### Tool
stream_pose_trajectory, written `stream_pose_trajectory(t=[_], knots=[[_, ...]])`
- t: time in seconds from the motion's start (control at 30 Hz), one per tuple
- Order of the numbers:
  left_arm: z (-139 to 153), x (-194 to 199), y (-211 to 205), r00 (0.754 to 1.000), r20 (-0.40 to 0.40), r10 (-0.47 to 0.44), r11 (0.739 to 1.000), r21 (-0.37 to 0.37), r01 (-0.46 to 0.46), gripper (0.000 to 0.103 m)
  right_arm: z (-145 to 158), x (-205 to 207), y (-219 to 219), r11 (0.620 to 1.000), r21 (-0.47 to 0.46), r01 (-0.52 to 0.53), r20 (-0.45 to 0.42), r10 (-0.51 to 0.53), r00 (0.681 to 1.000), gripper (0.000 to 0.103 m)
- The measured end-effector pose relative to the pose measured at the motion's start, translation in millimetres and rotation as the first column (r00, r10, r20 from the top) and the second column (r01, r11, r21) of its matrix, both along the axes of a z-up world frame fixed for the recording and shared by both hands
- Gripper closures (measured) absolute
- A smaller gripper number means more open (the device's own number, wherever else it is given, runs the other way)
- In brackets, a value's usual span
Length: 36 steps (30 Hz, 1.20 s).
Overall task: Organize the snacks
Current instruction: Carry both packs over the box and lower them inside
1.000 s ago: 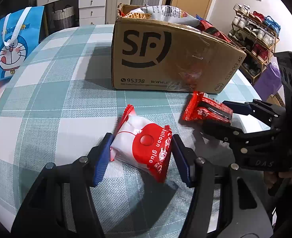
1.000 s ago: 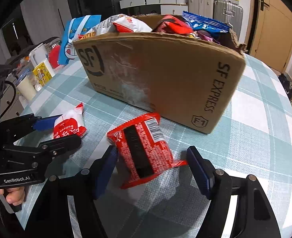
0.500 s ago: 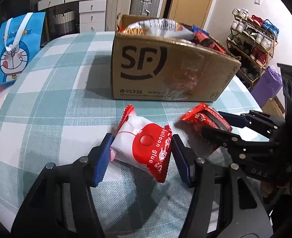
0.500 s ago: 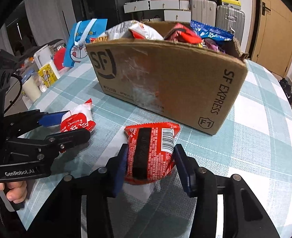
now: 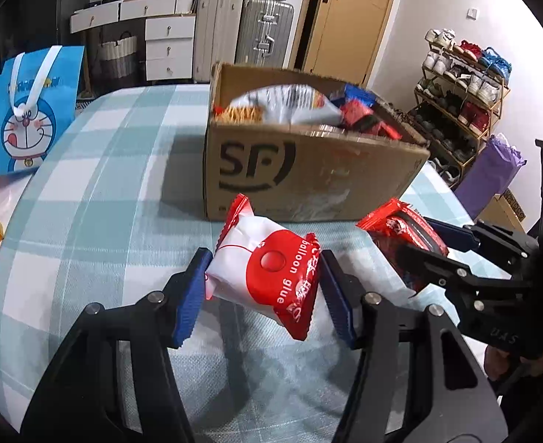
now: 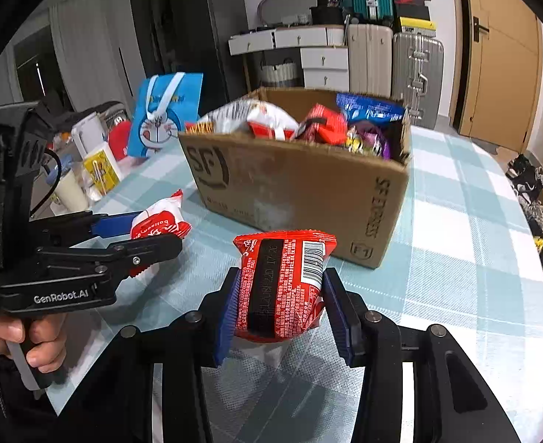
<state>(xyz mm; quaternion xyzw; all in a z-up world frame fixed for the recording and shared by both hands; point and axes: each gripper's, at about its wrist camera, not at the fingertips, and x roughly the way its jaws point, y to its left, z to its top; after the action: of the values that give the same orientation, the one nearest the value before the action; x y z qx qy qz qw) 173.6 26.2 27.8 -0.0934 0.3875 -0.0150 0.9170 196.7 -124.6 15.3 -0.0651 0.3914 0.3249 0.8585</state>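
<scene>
My left gripper (image 5: 264, 291) is shut on a white and red snack packet (image 5: 267, 269) and holds it above the checked tablecloth. My right gripper (image 6: 279, 313) is shut on a red snack packet (image 6: 282, 284) with a black stripe and a barcode, also lifted off the table. Each gripper shows in the other's view: the left gripper (image 6: 138, 236) with its packet (image 6: 157, 221), and the right gripper (image 5: 422, 240) with its red packet (image 5: 397, 232). An open SF cardboard box (image 5: 308, 173), full of snack bags, stands just beyond both; it also shows in the right wrist view (image 6: 301, 188).
A blue Doraemon bag (image 5: 31, 110) stands at the table's far left edge, also in the right wrist view (image 6: 164, 110). Cups and small boxes (image 6: 90, 170) crowd the left side. Drawers and suitcases (image 5: 234, 26) stand behind the table, a shoe rack (image 5: 463, 85) to the right.
Both grippers have lifted their packets off the table and risen. The right gripper closed on the red packet, which turned upright between its fingers. The box top is now in view.
</scene>
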Motion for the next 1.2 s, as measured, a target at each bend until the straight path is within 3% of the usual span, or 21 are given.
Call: stream_pose_trajectory(t=[0.8, 1.2], knots=[[99, 14, -4, 0.985, 0.171, -0.033, 0.999, 0.041, 0.026, 0.047, 76, 15, -13, 0.992, 0.112, 0.055, 0.141, -0.071, 0.988, 0.059], [122, 58, -2, 0.976, 0.214, -0.044, 0.998, 0.056, 0.033, 0.047, 90, 49, -16, 0.974, 0.191, 0.124, 0.172, -0.157, 0.972, 0.059]])
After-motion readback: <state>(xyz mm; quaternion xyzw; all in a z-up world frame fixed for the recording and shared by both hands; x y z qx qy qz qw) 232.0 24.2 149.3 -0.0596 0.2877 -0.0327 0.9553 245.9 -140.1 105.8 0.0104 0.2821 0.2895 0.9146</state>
